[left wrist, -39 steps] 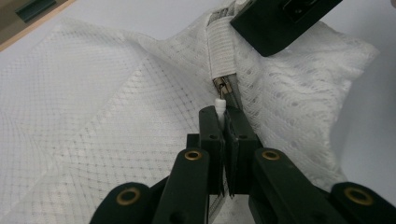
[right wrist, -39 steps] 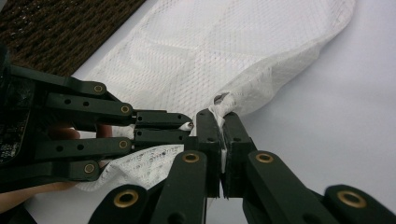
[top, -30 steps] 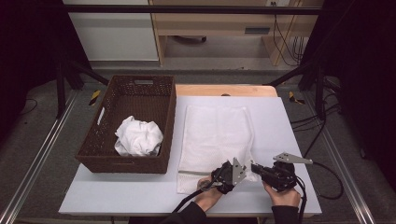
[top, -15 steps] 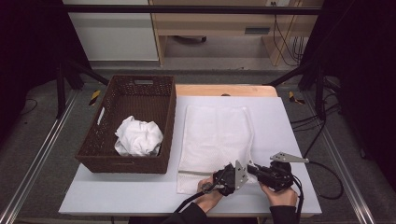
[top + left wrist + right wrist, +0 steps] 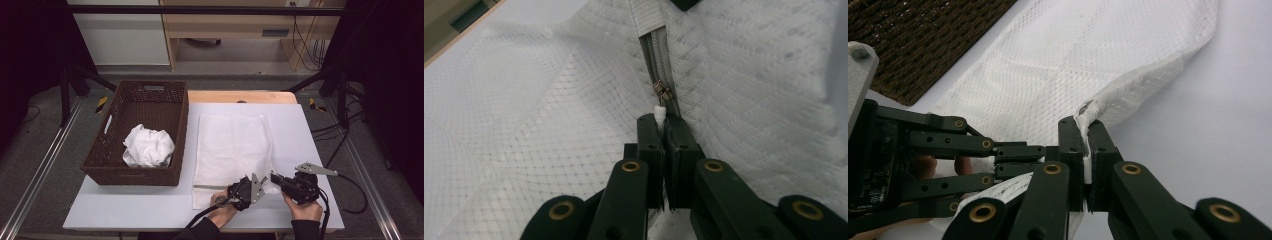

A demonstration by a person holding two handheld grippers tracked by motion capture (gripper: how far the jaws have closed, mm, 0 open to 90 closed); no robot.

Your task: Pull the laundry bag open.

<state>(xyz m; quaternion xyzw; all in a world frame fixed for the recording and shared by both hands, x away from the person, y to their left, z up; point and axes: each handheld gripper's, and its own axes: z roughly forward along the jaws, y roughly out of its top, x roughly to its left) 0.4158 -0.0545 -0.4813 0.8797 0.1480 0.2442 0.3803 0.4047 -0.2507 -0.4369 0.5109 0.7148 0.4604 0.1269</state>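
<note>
Near edge of the white counter (image 5: 150, 210), about 6 o'clock in the high view: both hands work the near end of the flat white mesh laundry bag (image 5: 232, 145), which lies down the counter's middle, just right of the basket. Left gripper (image 5: 663, 121) is clenched on the small white zipper pull tab (image 5: 659, 111); the bronze slider (image 5: 662, 91) sits just beyond its tips on the grey zipper tape (image 5: 651, 55). Right gripper (image 5: 1084, 125) is clamped on a bunched corner of the bag's hem at the near right, cloth pinched between its jaws, the left gripper's linkage at its 9 o'clock. Judged step: running the zipper. To do it well, the right gripper should keep the hem taut and in line with the tape while the left draws the tab straight along the teeth, low to the counter, without twisting; slack mesh beside the slider looks liable to snag. At 10 o'clock, the dark brown woven wicker basket (image 5: 107, 170) holds a crumpled white cloth bundle (image 5: 148, 146), apart from the bag. Farther, at 12 o'clock, a pale wooden board edge (image 5: 240, 96) past the counter. No brand, label or legible writing on bag, basket or grippers.
</note>
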